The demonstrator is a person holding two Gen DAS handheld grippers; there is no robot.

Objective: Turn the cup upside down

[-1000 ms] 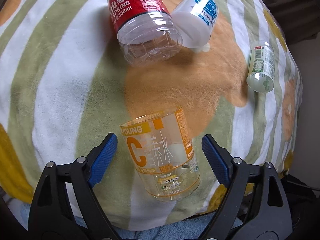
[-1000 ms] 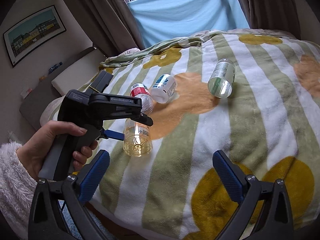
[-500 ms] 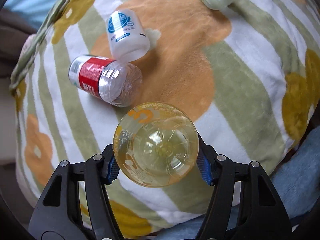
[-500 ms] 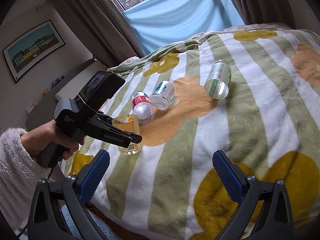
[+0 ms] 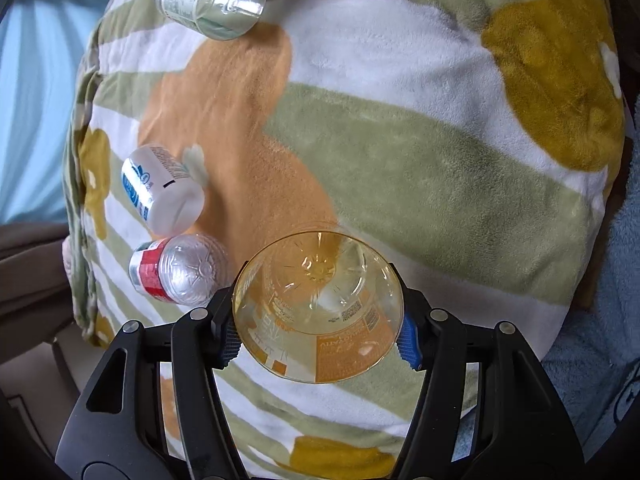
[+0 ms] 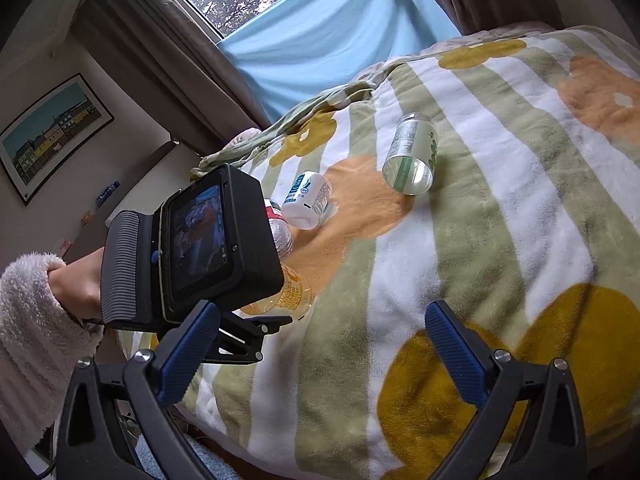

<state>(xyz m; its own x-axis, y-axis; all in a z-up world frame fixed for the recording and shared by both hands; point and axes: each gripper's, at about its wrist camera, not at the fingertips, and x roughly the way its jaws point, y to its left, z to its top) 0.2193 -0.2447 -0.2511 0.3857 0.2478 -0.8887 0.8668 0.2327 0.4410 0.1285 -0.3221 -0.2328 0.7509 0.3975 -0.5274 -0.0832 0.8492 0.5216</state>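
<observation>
Left claw (image 5: 318,334) is clamped on the yellow cup (image 5: 318,308), blue pads (image 5: 408,344) pressing both sides; the open mouth faces the camera, base pointing away toward the blanket (image 5: 400,128). Just left of the claw lies a red-label bottle (image 5: 176,274), a white bottle (image 5: 162,196) beyond it, a clear green-label bottle (image 5: 212,2) far ahead. Right claw (image 6: 320,364) is spread wide, holding nothing, over the blanket's near edge, with the left claw and cup off to its left.

Black hand-held gripper (image 6: 320,360), blue ribbed pads (image 6: 452,354), fluffy white sleeve (image 6: 30,328).
</observation>
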